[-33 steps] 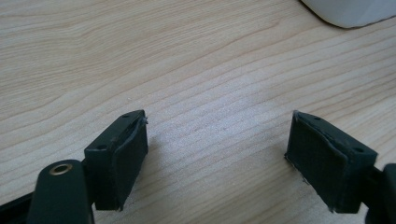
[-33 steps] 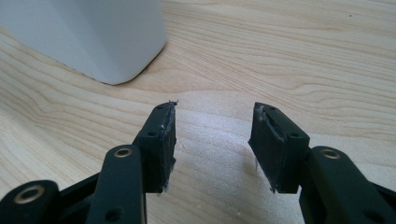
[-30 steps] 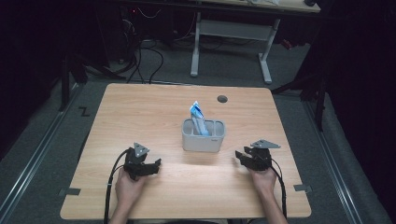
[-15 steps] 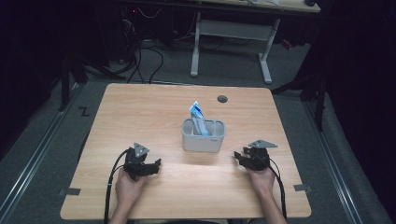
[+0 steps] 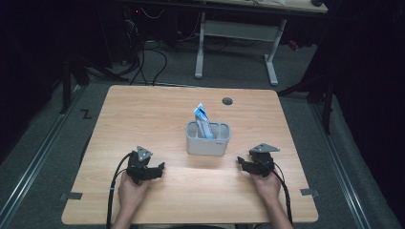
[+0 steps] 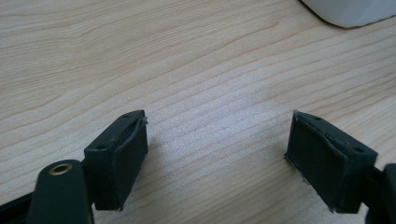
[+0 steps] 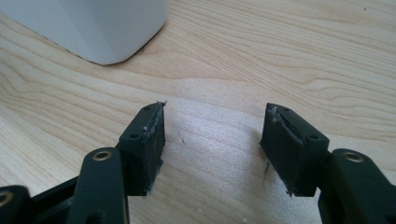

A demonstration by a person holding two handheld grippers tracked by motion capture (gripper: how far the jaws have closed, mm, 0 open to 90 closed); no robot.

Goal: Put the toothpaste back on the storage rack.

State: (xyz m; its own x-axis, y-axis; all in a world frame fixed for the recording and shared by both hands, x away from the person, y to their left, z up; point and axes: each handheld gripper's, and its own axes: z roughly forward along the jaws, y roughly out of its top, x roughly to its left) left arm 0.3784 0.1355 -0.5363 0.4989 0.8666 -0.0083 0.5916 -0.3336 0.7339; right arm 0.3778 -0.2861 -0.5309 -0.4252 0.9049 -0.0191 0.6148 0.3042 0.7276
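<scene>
Wooden table (image 5: 157,114), high view. Grey holder (image 5: 207,138) at centre, compartments on top, blue-white packet (image 5: 202,120) standing upright inside, tip tilted toward 11 o'clock. Left gripper (image 5: 160,168) at 8 o'clock from holder, low over table, jaws spread wide, nothing between them, bare wood showing in its own view (image 6: 217,140). Right gripper (image 5: 241,163) at 4 o'clock from holder, jaws also well apart, empty (image 7: 212,135). Holder's pale corner (image 7: 98,28) near right gripper at 11 o'clock. Small dark hole (image 5: 227,101) at table's 12 o'clock.

We hold our left gripper (image 5: 154,169) and right gripper (image 5: 244,163) on the counter (image 5: 143,114), flanking a grey caddy (image 5: 207,139) (blue packet (image 5: 202,120) inside).
</scene>
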